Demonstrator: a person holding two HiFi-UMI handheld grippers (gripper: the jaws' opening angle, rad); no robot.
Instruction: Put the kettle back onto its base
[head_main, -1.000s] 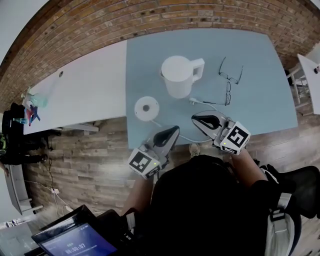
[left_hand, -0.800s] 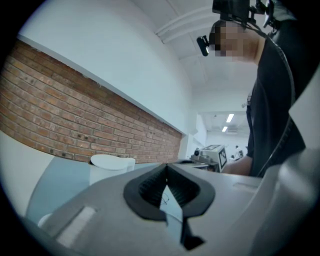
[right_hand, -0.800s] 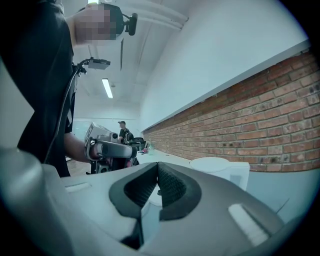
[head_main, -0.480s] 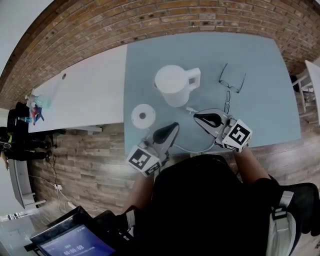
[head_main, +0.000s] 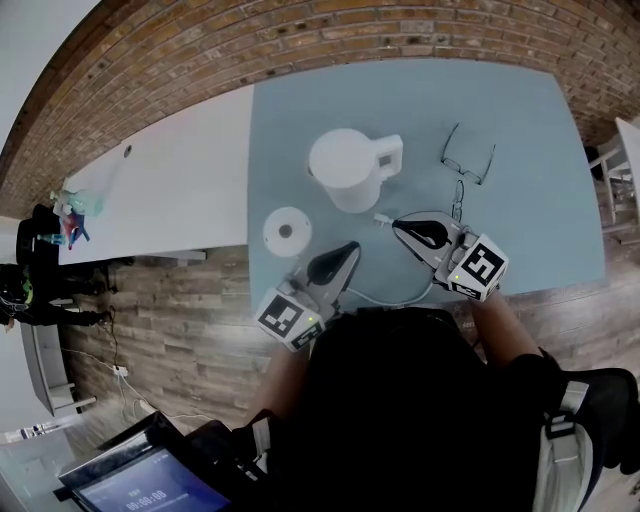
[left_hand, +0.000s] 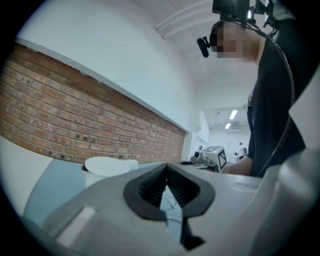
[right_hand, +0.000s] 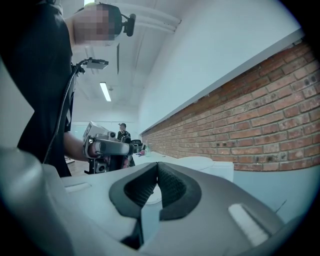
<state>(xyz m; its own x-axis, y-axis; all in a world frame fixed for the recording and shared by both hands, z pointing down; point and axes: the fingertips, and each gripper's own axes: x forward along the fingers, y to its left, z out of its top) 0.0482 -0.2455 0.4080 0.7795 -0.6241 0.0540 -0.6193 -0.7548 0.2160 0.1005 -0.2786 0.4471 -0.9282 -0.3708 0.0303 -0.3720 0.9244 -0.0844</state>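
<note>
The white kettle (head_main: 350, 168) stands upright on the blue table (head_main: 520, 120), its handle to the right. Its round white base (head_main: 287, 231) lies apart from it, nearer the front left, with a cord (head_main: 395, 298) trailing along the table's front edge. My left gripper (head_main: 349, 248) is shut and empty just right of the base. My right gripper (head_main: 399, 224) is shut and empty in front of the kettle's handle side. In the left gripper view the kettle (left_hand: 106, 167) shows ahead on the left. The right gripper view has the kettle (right_hand: 207, 164) ahead on the right.
A pair of glasses (head_main: 468, 165) lies on the blue table right of the kettle. A white table (head_main: 160, 170) adjoins on the left. A brick wall (head_main: 300, 30) runs behind both tables. Wooden floor lies below the front edge.
Both grippers have moved forward over the table's front edge, closer to the kettle and its base. The jaws of both stayed shut. Kettle and base have not moved.
</note>
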